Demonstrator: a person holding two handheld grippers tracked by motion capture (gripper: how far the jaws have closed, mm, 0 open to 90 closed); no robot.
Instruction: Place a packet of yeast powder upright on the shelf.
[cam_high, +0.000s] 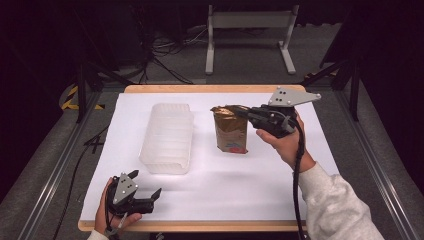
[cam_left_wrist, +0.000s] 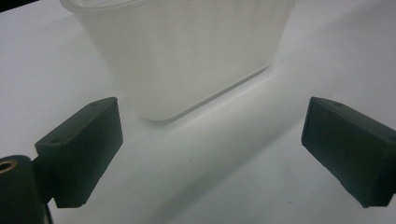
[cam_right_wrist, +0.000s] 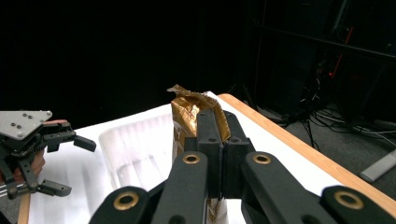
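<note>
Right gripper (cam_high: 235, 110) is clamped tight on the crumpled top of the gold bag (cam_high: 231, 131), which stands upright on the white table (cam_high: 260, 190), just right of the clear plastic container (cam_high: 167, 137). Left gripper (cam_high: 145, 187) sits near the front edge, jaws spread wide, holding nothing.

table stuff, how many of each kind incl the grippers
clear plastic container: 1
gold foil bag, pinched at its top by the right gripper: 1
grippers, counting the open left gripper: 2
total: 4
</note>
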